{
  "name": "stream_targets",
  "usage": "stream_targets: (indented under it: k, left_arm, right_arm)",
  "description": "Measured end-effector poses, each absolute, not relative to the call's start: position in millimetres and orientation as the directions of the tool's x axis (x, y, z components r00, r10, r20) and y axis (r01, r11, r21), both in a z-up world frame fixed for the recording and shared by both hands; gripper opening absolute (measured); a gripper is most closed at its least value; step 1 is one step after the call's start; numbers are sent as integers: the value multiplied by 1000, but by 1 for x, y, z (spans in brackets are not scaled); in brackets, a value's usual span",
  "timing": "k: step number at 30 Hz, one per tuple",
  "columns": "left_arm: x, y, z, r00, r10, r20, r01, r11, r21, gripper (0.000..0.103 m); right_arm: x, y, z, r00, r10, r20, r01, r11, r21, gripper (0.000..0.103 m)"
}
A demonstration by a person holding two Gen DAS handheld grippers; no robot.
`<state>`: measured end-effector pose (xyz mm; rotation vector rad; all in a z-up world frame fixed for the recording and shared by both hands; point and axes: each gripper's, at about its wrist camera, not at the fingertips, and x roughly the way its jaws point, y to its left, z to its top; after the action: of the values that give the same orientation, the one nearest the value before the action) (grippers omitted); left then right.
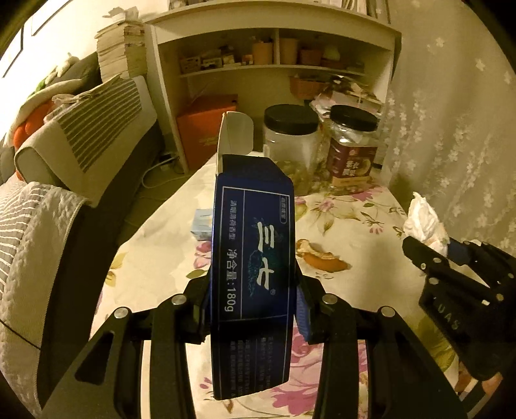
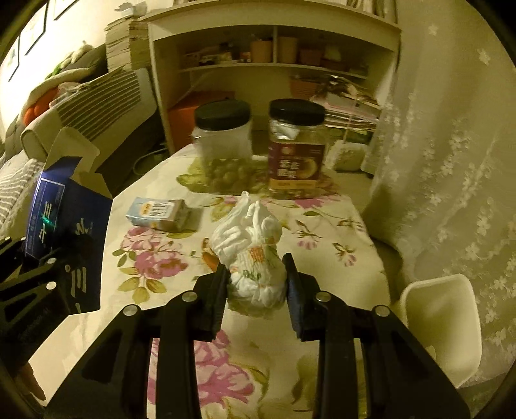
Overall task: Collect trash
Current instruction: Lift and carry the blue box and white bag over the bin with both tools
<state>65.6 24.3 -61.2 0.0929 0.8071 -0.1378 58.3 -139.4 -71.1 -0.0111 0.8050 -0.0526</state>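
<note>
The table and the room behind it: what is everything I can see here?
Box: one, dark blue, flap open, gripped in left jaws.
Crumpled tissue: one, white, gripped in right jaws.
Orange peel: one piece, on the floral tablecloth.
Small carton: one, pale blue, lying on table.
Jars: two, clear, black lids, table's far end.
Shelf: one, white, behind table.
Chair: one, white, right of table.
Left gripper, right gripper: black.
</note>
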Motion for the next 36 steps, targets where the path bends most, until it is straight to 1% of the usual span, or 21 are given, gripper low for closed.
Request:
stream_targets:
  k: [20, 26, 36]
  left_arm:
    - [55, -39, -69, 668, -157, -728, 277, 960, 46, 41]
    - [52, -62, -71, 661, -190, -726, 318, 947, 41, 41]
    - [38, -110, -78, 636, -250, -730, 409, 912, 44, 41]
  right_arm:
    - [34, -218, -61, 684, -140, -716, 176, 984, -24, 31]
    - [24, -256, -58, 670, -193, -717, 251, 968, -25, 31]
    - [4, -338, -53, 621, -304, -722, 425, 905, -16, 32]
